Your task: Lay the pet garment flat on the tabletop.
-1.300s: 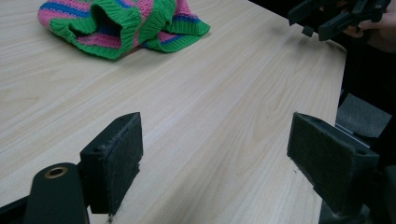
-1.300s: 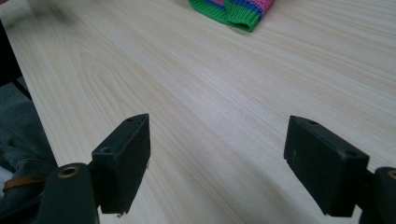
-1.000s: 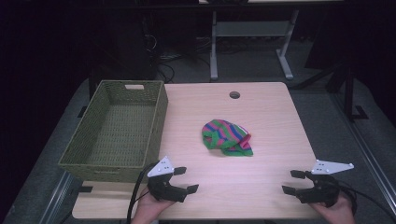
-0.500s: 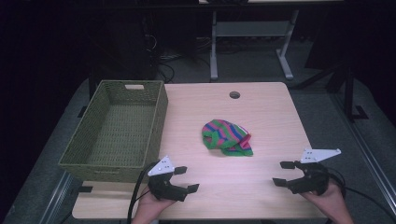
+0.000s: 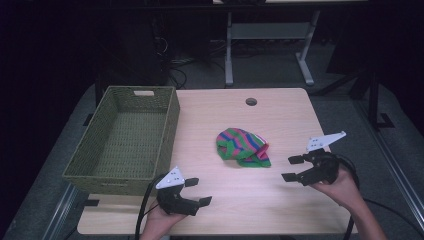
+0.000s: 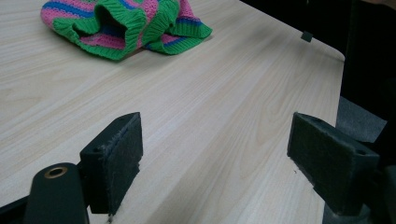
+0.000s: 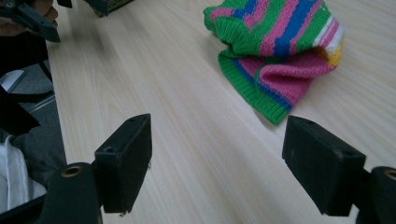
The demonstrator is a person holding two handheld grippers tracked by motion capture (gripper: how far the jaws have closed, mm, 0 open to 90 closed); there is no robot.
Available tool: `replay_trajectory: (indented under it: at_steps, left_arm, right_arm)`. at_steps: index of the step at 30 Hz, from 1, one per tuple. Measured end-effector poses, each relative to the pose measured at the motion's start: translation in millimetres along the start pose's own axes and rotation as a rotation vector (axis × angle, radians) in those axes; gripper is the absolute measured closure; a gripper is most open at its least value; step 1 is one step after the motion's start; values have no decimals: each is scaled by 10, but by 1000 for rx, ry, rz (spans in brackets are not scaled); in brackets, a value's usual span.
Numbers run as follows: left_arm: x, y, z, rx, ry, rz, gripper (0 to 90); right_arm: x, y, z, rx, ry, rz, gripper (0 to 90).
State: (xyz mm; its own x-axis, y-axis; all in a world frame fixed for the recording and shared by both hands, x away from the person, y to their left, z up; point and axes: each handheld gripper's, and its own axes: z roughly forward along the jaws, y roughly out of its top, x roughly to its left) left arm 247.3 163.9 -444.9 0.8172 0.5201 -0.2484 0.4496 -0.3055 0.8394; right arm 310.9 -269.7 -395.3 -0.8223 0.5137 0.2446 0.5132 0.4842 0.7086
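A striped knitted hat (image 5: 243,146) in green, pink and blue lies crumpled on the middle of the wooden table (image 5: 280,120). My right gripper (image 5: 292,168) hovers to its right, jaws open and empty, pointing at it. In the right gripper view the hat (image 7: 280,42) lies just beyond the open jaws. My left gripper (image 5: 198,191) rests near the front edge, open and empty. From the left gripper view the hat (image 6: 126,21) lies farther off, at upper left.
A green woven basket (image 5: 125,140) stands empty on the table's left side. A round cable hole (image 5: 251,101) sits near the table's far edge. Behind the table stand desk legs (image 5: 229,55) on a dark floor.
My right gripper has moved forward and left from the front right corner toward the hat. The left gripper has stayed in place.
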Motion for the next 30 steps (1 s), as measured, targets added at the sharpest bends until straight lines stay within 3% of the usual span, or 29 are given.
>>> replay_trajectory:
  at_steps: [2, 16, 22, 30]
  left_arm:
    - [7, 8, 5, -23, -5, -26, 179]
    - [15, 4, -32, -26, 0, -21, 179]
    - [41, -2, -53, -26, 4, -25, 179]
    - [30, -3, -66, -33, 7, -24, 180]
  right_arm:
    - [-54, 105, 25, 18, 3, 3, 237]
    - [-199, 543, 208, 56, 18, -22, 251]
    - [-255, 758, 339, 70, 46, -29, 330]
    - [-205, 1055, 509, 114, 44, -53, 351]
